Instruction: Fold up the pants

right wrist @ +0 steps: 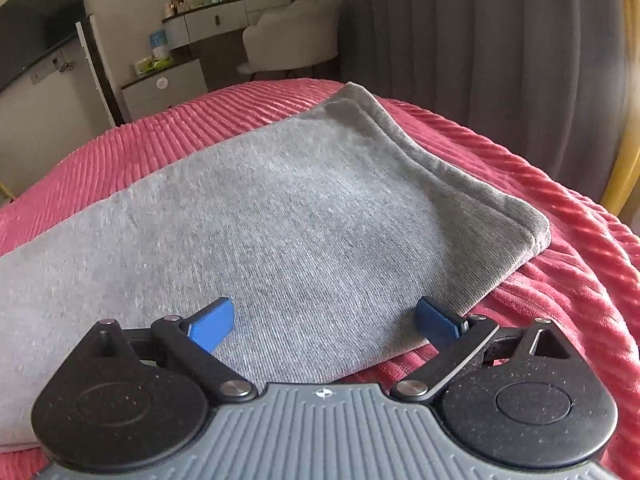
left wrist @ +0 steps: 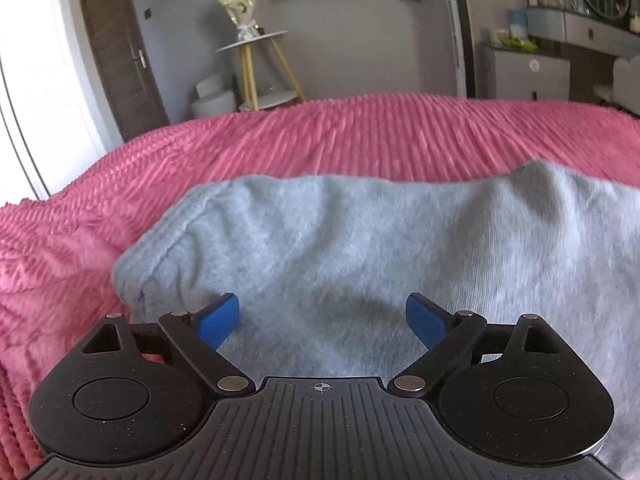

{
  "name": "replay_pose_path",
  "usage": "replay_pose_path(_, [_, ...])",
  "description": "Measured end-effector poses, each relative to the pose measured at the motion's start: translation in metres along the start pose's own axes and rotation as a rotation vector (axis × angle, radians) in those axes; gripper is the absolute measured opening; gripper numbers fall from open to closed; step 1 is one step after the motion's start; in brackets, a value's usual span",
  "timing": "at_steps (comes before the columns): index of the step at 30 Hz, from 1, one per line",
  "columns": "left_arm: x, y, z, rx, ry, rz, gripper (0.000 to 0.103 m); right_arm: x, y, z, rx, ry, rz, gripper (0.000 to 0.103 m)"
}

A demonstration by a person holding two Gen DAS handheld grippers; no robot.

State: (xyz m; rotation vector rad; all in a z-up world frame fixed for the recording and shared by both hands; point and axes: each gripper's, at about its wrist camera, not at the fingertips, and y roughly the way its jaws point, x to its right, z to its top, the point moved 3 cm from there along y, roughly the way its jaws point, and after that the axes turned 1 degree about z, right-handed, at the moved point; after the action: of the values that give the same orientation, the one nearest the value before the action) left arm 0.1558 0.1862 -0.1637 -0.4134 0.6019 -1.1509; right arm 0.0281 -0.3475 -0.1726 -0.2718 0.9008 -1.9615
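Note:
Grey sweatpants (left wrist: pixel 340 232) lie folded on a pink ribbed bedspread (left wrist: pixel 320 136). In the left wrist view a rounded, seamed end of the pants (left wrist: pixel 160 248) lies to the left. My left gripper (left wrist: pixel 322 304) hovers over the fabric, open, with nothing between its blue pads (left wrist: pixel 218 320). In the right wrist view the pants (right wrist: pixel 300 200) show stacked layers with a hemmed corner (right wrist: pixel 532 232) at the right. My right gripper (right wrist: pixel 326 306) is also open above the near edge of the cloth, its pads (right wrist: pixel 212 322) apart from the fabric.
The bedspread (right wrist: pixel 560 300) drops off at the bed's far and right edges. Beyond stand a brown door (left wrist: pixel 116 52), a tripod side table (left wrist: pixel 256 40) with a bouquet, a vanity desk (right wrist: pixel 224 16), a white chair (right wrist: pixel 292 36) and grey curtains (right wrist: pixel 480 60).

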Motion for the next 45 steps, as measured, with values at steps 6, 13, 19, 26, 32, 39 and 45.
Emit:
replay_pose_path(6, [0.015,-0.01,0.0,0.009,0.004,-0.077,0.092,-0.001,-0.002,-0.005,0.034,-0.047,0.001,0.098])
replay_pose_path(13, [0.042,0.0,-0.013,0.011,0.14,-0.077,0.096,-0.003,-0.003,-0.01,0.065,-0.081,-0.018,0.098])
replay_pose_path(19, [-0.007,0.017,-0.009,-0.05,0.062,0.151,0.094,-0.006,-0.002,-0.012,0.065,-0.111,-0.035,0.098])
replay_pose_path(26, [-0.027,-0.047,-0.009,-0.062,-0.169,-0.078,0.097,-0.004,-0.003,-0.012,0.067,-0.108,-0.029,0.098])
replay_pose_path(32, [0.042,-0.089,-0.043,-0.043,-0.117,-0.307,0.097,-0.006,-0.008,-0.005,0.037,-0.136,-0.025,0.097])
replay_pose_path(39, [0.064,-0.079,-0.072,-0.014,0.04,-0.293,0.097,0.02,-0.019,0.0,0.029,-0.093,0.085,0.097])
replay_pose_path(45, [0.067,-0.071,-0.076,0.007,0.029,-0.295,0.101,0.066,-0.015,0.015,0.023,-0.052,-0.129,0.097])
